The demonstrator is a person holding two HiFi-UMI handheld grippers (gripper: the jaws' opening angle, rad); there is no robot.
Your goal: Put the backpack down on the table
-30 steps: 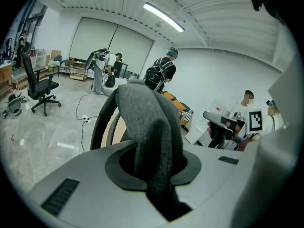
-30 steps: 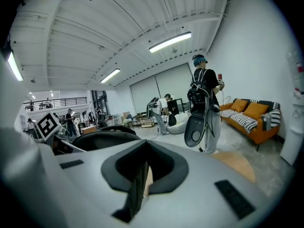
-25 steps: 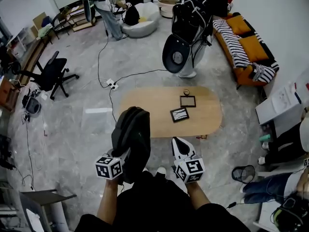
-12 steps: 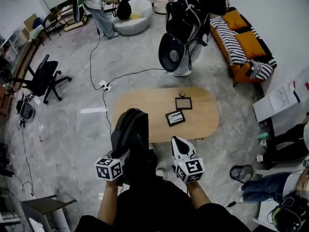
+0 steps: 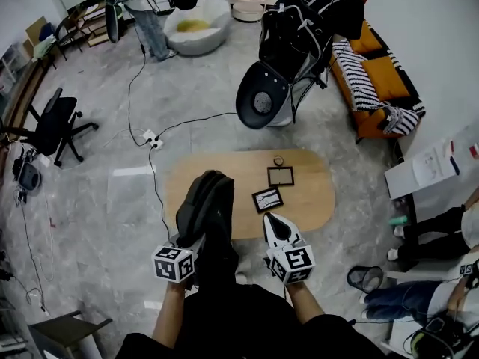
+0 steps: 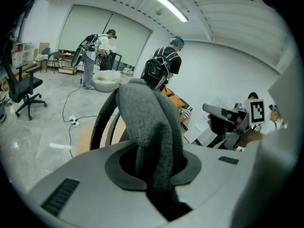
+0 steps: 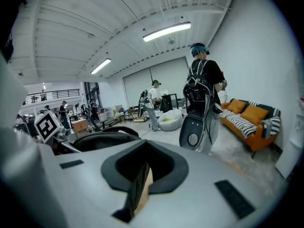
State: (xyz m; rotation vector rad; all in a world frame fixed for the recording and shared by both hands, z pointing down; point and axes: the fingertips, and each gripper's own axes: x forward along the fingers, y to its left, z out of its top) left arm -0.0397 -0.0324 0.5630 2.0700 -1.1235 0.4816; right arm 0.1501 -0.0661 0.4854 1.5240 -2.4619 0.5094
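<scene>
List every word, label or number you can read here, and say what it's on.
None can be read.
Cubes on left gripper and right gripper: square patterns, no letters.
Papers at right: print too small.
Frames on the table: blurred.

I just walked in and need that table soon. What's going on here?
A person holds a gripper in each hand. The left gripper is clamped on the top of a dark backpack, held up at the near side of the wooden table and not yet set down. The right gripper is shut and empty. Two small picture frames lie on the table.
</scene>
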